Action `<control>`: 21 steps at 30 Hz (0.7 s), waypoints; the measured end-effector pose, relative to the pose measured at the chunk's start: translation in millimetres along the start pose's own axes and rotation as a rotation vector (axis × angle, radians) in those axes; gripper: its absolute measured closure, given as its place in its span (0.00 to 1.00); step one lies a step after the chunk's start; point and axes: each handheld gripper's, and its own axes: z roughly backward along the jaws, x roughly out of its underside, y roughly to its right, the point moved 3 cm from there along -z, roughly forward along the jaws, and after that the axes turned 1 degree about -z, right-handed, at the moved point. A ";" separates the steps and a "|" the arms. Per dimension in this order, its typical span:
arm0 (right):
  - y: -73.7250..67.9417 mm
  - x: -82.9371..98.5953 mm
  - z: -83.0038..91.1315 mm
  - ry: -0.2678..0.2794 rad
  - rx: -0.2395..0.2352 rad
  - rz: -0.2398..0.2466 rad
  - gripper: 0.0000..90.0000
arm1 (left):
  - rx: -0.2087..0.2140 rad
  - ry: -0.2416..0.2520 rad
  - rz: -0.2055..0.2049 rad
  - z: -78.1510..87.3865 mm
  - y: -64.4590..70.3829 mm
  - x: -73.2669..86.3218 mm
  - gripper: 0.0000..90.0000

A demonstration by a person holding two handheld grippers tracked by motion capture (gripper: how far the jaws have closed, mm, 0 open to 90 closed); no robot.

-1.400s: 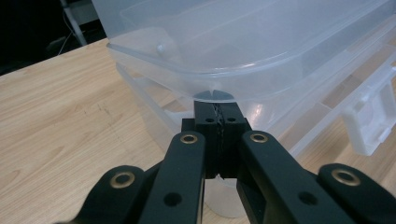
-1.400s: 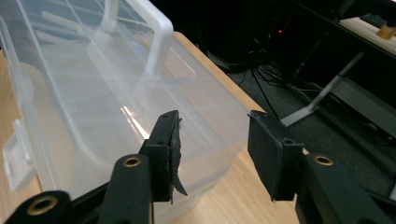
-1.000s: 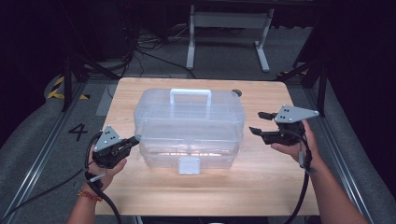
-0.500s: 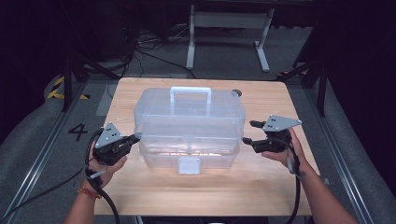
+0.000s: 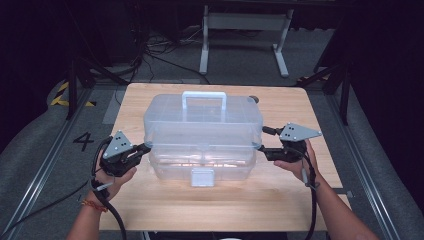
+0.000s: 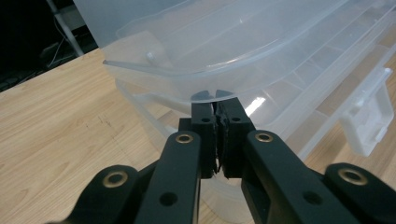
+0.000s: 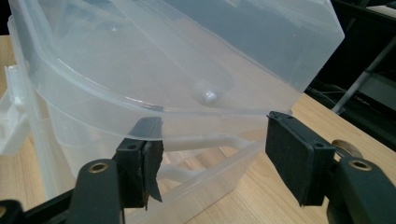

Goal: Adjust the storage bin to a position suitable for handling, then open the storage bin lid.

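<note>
The left gripper [image 6: 215, 100] is clamped on the clear storage box's [image 5: 200, 135] lid rim. The right gripper [image 7: 212, 149] is held wide open at the opposite end, nothing grasped

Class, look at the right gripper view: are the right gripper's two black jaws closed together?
No. The right gripper has its jaws wide apart beneath the clear plastic box's rim.

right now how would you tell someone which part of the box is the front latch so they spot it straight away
Start at the wooden table and find the big clear plastic box in its middle, between the left gripper and the right gripper. On the box's near side, low and centred, sits the latch. It is a small whitish square flap, more opaque than the see-through walls, unlike the tall handle on top.
</note>
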 end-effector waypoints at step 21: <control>4.0 -19.8 -1.6 0.105 0.078 0.006 0.49 | -0.025 0.004 0.051 17.7 0.2 36.4 0.69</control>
